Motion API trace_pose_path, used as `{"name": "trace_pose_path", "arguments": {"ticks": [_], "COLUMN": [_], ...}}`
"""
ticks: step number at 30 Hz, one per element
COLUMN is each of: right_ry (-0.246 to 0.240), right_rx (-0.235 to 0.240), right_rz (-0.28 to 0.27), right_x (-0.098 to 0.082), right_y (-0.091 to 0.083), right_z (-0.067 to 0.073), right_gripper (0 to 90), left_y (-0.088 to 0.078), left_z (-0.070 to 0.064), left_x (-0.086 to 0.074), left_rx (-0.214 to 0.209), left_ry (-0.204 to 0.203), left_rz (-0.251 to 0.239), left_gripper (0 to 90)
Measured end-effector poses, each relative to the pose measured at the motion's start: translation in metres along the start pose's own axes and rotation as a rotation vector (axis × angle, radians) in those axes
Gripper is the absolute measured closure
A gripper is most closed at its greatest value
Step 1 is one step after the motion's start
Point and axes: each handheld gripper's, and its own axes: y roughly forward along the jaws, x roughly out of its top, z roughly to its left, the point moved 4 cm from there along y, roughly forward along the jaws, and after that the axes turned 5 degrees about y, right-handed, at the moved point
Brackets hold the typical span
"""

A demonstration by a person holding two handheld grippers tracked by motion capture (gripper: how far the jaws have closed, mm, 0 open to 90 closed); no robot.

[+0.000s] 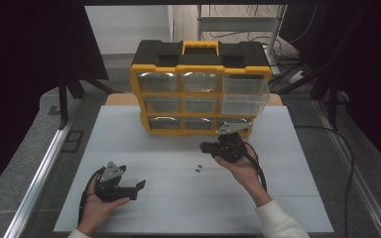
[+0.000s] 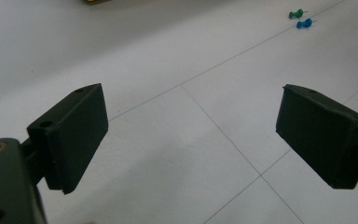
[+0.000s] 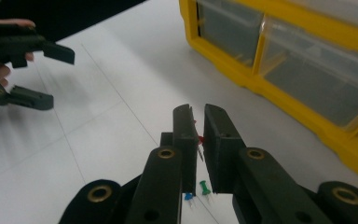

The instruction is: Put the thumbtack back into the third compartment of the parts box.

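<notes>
Evidently you have a red push pin (image 3: 198,138) pinched between the jaws of your right tongs (image 3: 197,122): its head sits in the narrow gap near the tips and its needle hangs down and out of the grip, so the sharp end stays clear of the pads. You hold those tongs raised off the bench (image 1: 178,198), just in front of the bottom row of the yellow organiser (image 1: 201,89), and my guess is that the pin is bound for one of its clear drawers (image 1: 235,101); the right-hand ones stand slightly forward of the frame, which would give you a way in.

Two more pins remain on the bench, a green push pin (image 2: 296,14) and a blue push pin (image 2: 304,23), lying side by side almost touching, between your two hands and directly below the right tongs as that gripper's camera sees them. Taking one at a time seems the reason they are left there.

Your left tongs (image 2: 191,135) rest low near the bench edge with the jaws spread wide and nothing between them, pointing toward the loose pins but well apart from them, ready rather than working.

No brand, label or writing can be read anywhere; the organiser's drawer fronts and black top carry no legible marks.
</notes>
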Motion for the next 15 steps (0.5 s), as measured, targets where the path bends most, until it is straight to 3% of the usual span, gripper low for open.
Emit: {"name": "trace_pose_path", "arguments": {"ticks": [15], "right_ry": [-0.014], "right_rx": [0.016], "right_rz": [-0.102], "right_x": [0.025], "right_y": [-0.034], "right_z": [0.012], "right_gripper": [83.5], "left_y": [0.0], "left_z": [0.001], "left_x": [0.001], "left_rx": [0.007], "left_ry": [-0.006], "left_rz": [-0.005], "left_gripper": [9.4]}}
